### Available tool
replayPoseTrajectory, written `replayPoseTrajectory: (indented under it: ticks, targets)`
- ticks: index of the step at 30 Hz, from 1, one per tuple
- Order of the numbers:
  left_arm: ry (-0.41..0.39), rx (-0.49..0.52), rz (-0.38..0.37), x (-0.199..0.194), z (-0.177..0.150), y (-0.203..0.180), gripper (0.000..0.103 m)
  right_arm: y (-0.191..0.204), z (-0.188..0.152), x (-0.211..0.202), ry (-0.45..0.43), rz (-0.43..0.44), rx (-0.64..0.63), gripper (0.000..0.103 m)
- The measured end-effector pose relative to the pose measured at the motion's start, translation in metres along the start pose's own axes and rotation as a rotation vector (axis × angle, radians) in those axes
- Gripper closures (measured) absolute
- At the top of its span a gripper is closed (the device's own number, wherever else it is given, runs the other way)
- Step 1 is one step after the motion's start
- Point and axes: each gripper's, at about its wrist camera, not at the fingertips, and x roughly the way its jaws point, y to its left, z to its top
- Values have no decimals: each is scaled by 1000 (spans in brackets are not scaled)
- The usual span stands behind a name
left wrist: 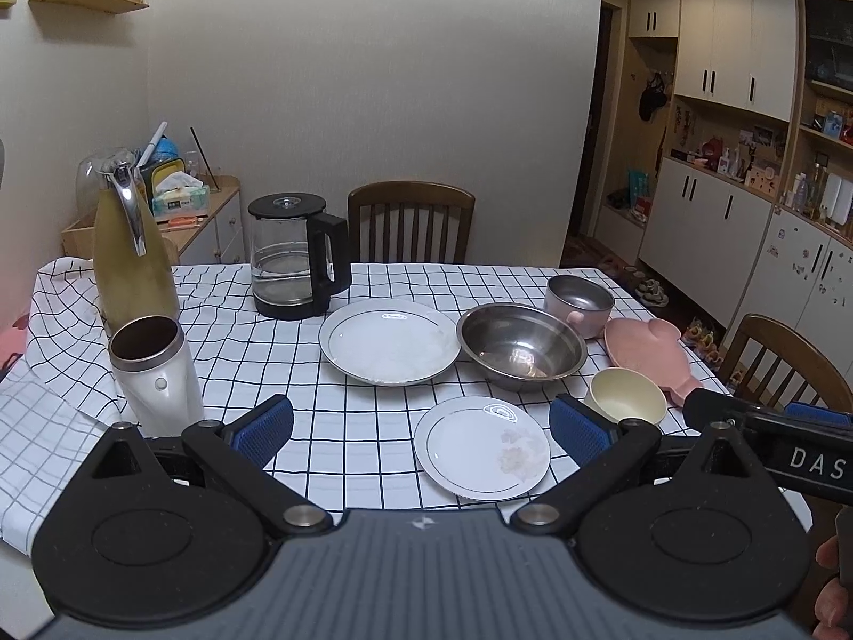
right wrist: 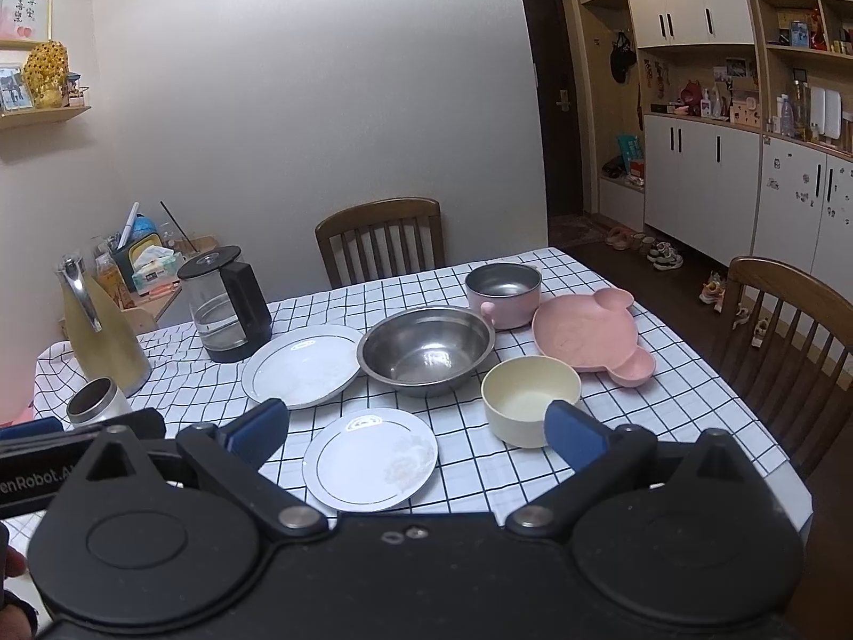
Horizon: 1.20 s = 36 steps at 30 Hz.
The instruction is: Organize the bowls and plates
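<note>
Nothing is picked up yet: the left tool (left wrist: 421, 429) and right tool (right wrist: 416, 434) hover wide open and empty over the counter (right wrist: 666, 416). Next, I'd guess, the small plate (right wrist: 370, 458) wants a rim grasp for stacking on the large plate (right wrist: 301, 365).

Checked-cloth surface (right wrist: 666, 426) set with dishes

On it: two white plates (right wrist: 370, 458) (right wrist: 302, 365), steel bowl (right wrist: 426, 349), cream bowl (right wrist: 530, 400), pink pot (right wrist: 504, 288), pink plate (right wrist: 592, 336), kettle (right wrist: 226, 309), flask (right wrist: 104, 336), cup (right wrist: 96, 400).

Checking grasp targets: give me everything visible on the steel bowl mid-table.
The steel bowl is a wide, shallow, round basin in shiny, reflective metal with a rolled rim. It sits upright and looks empty on the checked tablecloth. Its rim meets or slightly overlaps the large white plate; the pink pot stands just behind. Neither gripper touches it.
</note>
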Motion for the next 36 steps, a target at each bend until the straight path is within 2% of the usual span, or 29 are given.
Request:
replayPoseTrajectory:
  ticks: [21,36]
  targets:
    - [26,-59,-4,0,-2,14,0,4,-3,-2,-11,5,-16,0]
    - [29,-48,1,6,-2,17,0,15,-4,2,-5,5,-38,0]
